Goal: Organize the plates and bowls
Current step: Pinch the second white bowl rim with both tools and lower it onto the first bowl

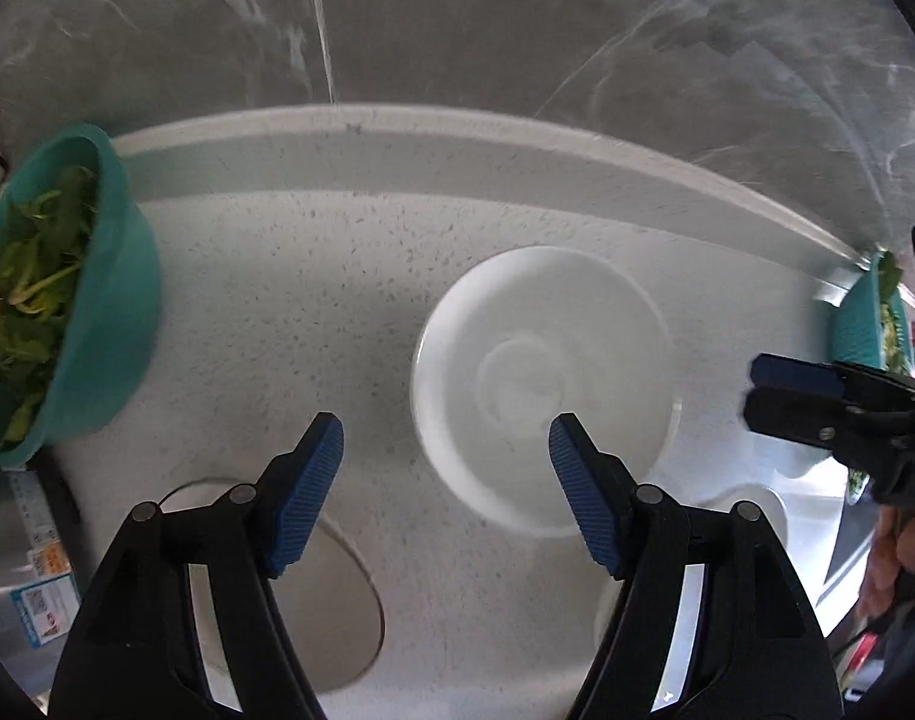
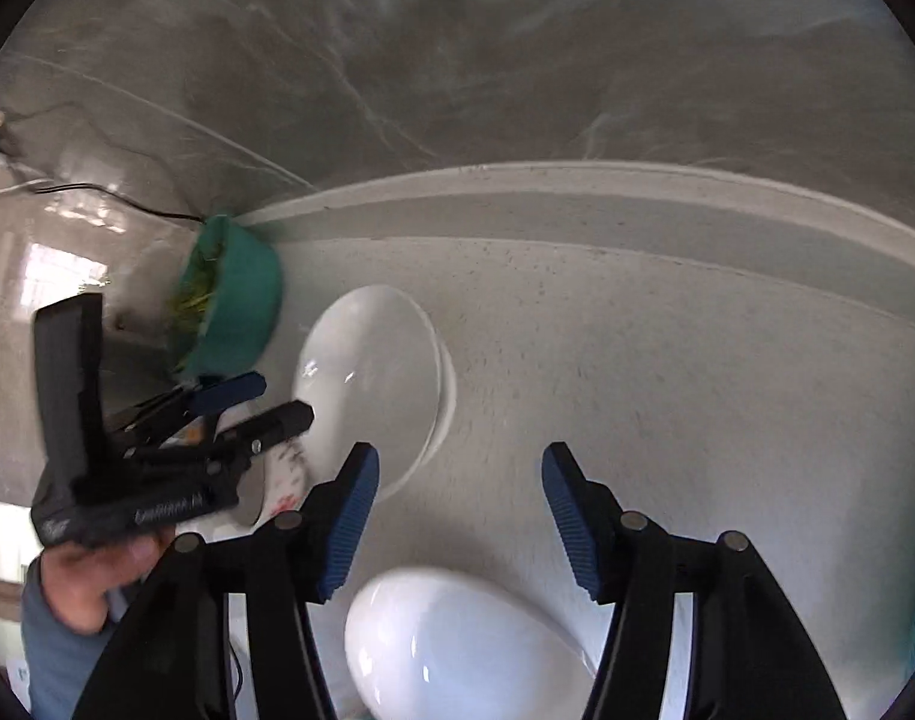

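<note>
A white bowl (image 1: 535,372) rests on a white plate (image 1: 673,420) on the speckled counter, just ahead of and between my left gripper's (image 1: 446,438) open jaws, which hold nothing. The right wrist view has the same bowl (image 2: 367,378) ahead and to the left of my right gripper (image 2: 460,462), which is also open and empty. A second white bowl (image 2: 457,648) lies directly under the right gripper. Each gripper appears in the other's view: the right gripper (image 1: 757,390) at the right edge, the left gripper (image 2: 283,399) at the left, held by a hand (image 2: 91,576).
A teal bowl of leafy greens (image 1: 67,312) stands at the left by the counter's raised back edge (image 1: 457,144). A teal basket with greens (image 1: 871,324) sits at the far right. A cup with red marks (image 2: 283,480) is under the left gripper. An oval ring (image 1: 337,600) marks the counter.
</note>
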Motion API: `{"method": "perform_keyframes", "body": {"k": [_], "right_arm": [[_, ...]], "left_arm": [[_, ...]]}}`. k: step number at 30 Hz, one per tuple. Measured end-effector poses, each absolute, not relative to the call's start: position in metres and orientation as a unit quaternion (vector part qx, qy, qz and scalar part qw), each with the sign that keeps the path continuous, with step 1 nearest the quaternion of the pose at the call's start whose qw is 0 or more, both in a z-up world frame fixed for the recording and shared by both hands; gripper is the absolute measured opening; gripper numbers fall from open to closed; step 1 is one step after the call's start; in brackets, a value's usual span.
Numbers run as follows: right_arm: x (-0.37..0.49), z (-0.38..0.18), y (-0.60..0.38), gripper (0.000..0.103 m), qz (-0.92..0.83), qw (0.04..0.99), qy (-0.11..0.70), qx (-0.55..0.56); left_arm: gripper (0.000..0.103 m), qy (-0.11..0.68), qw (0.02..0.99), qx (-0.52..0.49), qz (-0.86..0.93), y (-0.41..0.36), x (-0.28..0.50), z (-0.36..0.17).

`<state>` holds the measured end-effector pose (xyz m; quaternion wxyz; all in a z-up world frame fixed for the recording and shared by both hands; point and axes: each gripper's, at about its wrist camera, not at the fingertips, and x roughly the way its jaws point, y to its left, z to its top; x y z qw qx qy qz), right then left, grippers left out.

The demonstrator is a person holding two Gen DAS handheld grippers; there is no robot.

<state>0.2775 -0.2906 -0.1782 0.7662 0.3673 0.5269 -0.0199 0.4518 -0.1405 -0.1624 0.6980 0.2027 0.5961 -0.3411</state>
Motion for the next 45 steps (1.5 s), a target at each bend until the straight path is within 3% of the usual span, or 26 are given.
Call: {"method": "perform_keyframes", "body": {"k": [3,7,9,10,12,14,20,31,37,45], "right_arm": [[0.294,-0.203,-0.289,0.06,-0.019,0.749,0.534,0.391],[0.307,-0.229,-0.286,0.058,-0.016,0.737,0.545,0.399],[0.311,-0.236,-0.286,0.049,-0.008,0.734,0.548,0.4],[0.313,-0.24,-0.286,0.039,-0.005,0.731,0.553,0.4],[0.313,-0.243,-0.285,0.033,0.002,0.727,0.557,0.402],[0.31,-0.241,-0.288,0.016,0.012,0.726,0.555,0.406],[0.31,-0.243,-0.291,0.016,-0.001,0.716,0.558,0.42],[0.28,-0.192,-0.294,0.016,0.007,0.729,0.544,0.415],[0.238,-0.158,-0.28,0.016,0.017,0.74,0.545,0.394],[0.172,-0.153,-0.243,0.018,0.01,0.746,0.564,0.354]], "left_arm": [[0.063,0.604,0.693,0.209,-0.334,-0.148,0.462,-0.176],[0.027,0.614,0.683,0.203,-0.34,-0.154,0.467,-0.19],[0.021,0.619,0.674,0.205,-0.346,-0.159,0.469,-0.197],[0.017,0.622,0.67,0.208,-0.349,-0.162,0.469,-0.201],[0.016,0.627,0.663,0.204,-0.355,-0.166,0.469,-0.207],[0.015,0.629,0.661,0.199,-0.359,-0.17,0.468,-0.207],[0.008,0.63,0.657,0.198,-0.364,-0.181,0.458,-0.199],[0.009,0.621,0.657,0.18,-0.389,-0.173,0.434,-0.134],[0.009,0.599,0.661,0.194,-0.409,-0.165,0.365,-0.087],[0.01,0.595,0.652,0.211,-0.42,-0.132,0.276,-0.091]]}}
